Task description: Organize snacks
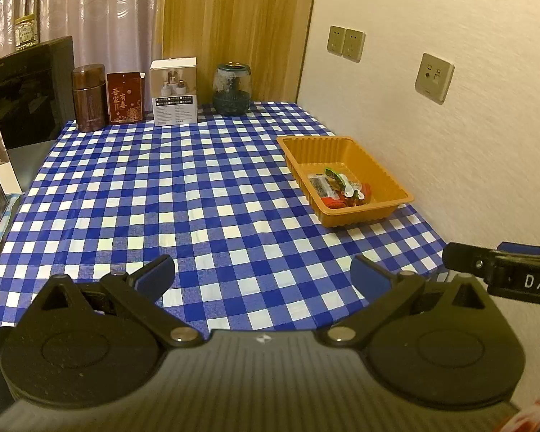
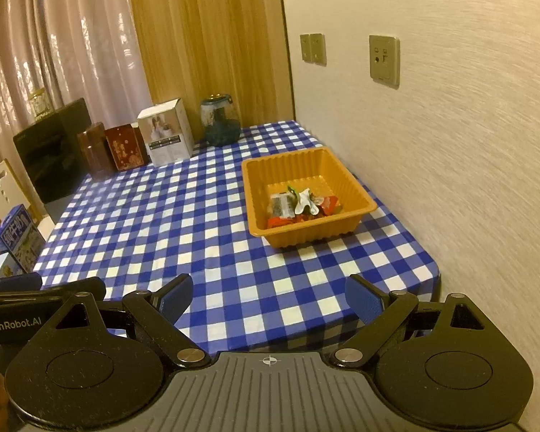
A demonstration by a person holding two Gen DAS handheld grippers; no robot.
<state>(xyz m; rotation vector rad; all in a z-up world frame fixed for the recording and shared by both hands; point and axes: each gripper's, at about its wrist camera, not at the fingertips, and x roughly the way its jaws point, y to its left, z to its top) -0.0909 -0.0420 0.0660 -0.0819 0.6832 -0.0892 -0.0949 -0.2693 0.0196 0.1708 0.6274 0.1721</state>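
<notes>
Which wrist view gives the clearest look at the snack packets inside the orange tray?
The right wrist view: the snack packets lie nearer, seen down over the orange tray rim. The left wrist view shows the same pile, off to the side and smaller, with its front edge hidden by the tray's near wall.

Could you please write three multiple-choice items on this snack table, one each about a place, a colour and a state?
1. Where do the snack packets lie?
A. on the bare cloth
B. inside the orange tray
C. on top of the white box

2. What colours is the checked tablecloth?
A. blue and white
B. red and white
C. green and yellow

3. How does the right gripper stand?
A. shut on a packet
B. shut and empty
C. open and empty

Answers: 1 B, the packets sit heaped in the tray's near corner; 2 A, blue and white squares cover the cloth; 3 C, its fingers stand apart over bare cloth.
</notes>
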